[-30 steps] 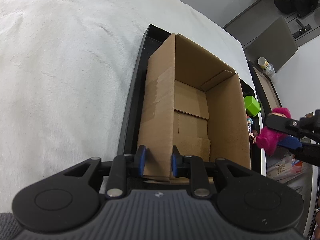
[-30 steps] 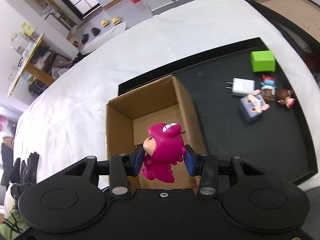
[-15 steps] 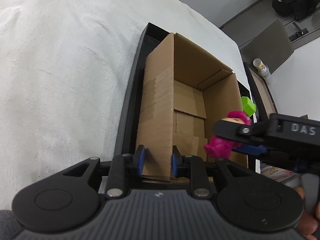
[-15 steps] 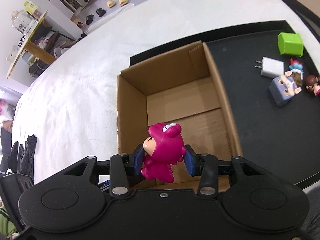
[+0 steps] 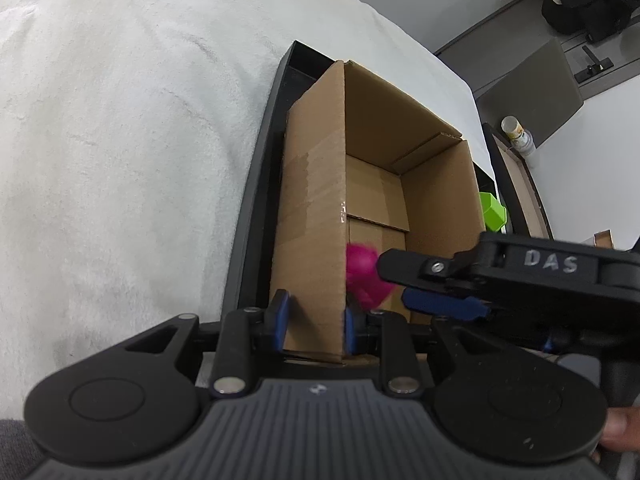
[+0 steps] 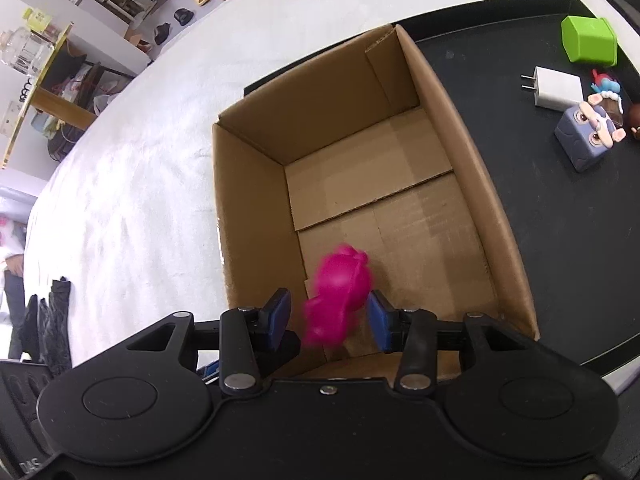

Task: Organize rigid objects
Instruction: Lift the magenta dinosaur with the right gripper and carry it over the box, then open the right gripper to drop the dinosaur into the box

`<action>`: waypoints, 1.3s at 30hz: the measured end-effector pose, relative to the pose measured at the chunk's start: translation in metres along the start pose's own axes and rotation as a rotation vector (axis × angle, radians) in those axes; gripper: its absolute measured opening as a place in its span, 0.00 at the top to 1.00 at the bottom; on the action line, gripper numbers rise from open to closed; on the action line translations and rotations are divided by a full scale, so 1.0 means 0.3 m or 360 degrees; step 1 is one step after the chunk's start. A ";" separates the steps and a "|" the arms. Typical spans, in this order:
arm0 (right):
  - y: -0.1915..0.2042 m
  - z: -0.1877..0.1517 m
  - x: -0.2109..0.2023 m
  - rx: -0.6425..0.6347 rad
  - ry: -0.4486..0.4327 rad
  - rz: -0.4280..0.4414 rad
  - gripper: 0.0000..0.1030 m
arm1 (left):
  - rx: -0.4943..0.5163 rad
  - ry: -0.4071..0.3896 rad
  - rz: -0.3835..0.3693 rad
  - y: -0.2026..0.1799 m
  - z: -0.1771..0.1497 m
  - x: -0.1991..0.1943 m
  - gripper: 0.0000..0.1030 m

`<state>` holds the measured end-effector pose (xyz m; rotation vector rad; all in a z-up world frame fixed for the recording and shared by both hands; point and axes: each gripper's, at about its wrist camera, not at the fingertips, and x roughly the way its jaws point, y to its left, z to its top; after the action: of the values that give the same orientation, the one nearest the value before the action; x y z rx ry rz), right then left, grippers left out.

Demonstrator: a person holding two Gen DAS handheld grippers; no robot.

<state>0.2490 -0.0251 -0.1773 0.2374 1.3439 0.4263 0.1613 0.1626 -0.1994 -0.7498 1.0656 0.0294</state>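
Left hand-held gripper (image 5: 314, 322): clamped on the near wall of one open brown corrugated cardboard box (image 6: 460, 140), one blue pad outside the wall, the other inside. Box rectangular, matte, with creased flaps for a floor; stands at one end of a shallow black tray (image 6: 560, 260) with a raised rim. Tray lies on a white, fleecy, soft-piled cover (image 6: 140, 200).

Right hand-held gripper (image 6: 329, 316): points down into the box, blue pads apart. Between them, one glossy magenta plastic figurine (image 6: 340, 292), rounded and lumpy, smeared by motion blur; a gap shows beside the left-side pad, so no grip. Sits inside the box walls near the front corner, over the cardboard floor; cannot tell whether touching the floor.

On the bare tray, well apart from the box, five small hard things in a loose cluster:
- one lime-green plastic block (image 6: 590, 40) with rounded edges
- one white smooth charger plug (image 6: 558, 88), two metal prongs
- one grey-blue cube-shaped figurine (image 6: 590, 140) with a painted face
- two tiny figurines, one blue-and-red (image 6: 606, 90), one brown (image 6: 634, 116) at the picture edge
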 end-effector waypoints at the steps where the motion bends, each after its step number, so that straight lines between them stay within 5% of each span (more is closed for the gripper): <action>1: -0.003 0.001 -0.010 0.0000 -0.0006 0.0008 0.58 | 0.0003 -0.0002 0.0001 -0.001 0.000 0.000 0.75; 22: -0.084 0.055 -0.201 -0.0056 -0.0148 0.0060 0.51 | 0.0008 0.0001 0.0057 -0.024 0.001 0.007 0.75; 39: -0.305 0.125 -0.277 0.0050 -0.0233 0.0057 0.45 | 0.0031 0.0008 0.0135 -0.052 -0.002 0.016 0.75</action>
<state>0.2865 -0.1402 -0.1324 0.3130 1.2047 0.4101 0.1690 0.1489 -0.1950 -0.6869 1.1009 0.0895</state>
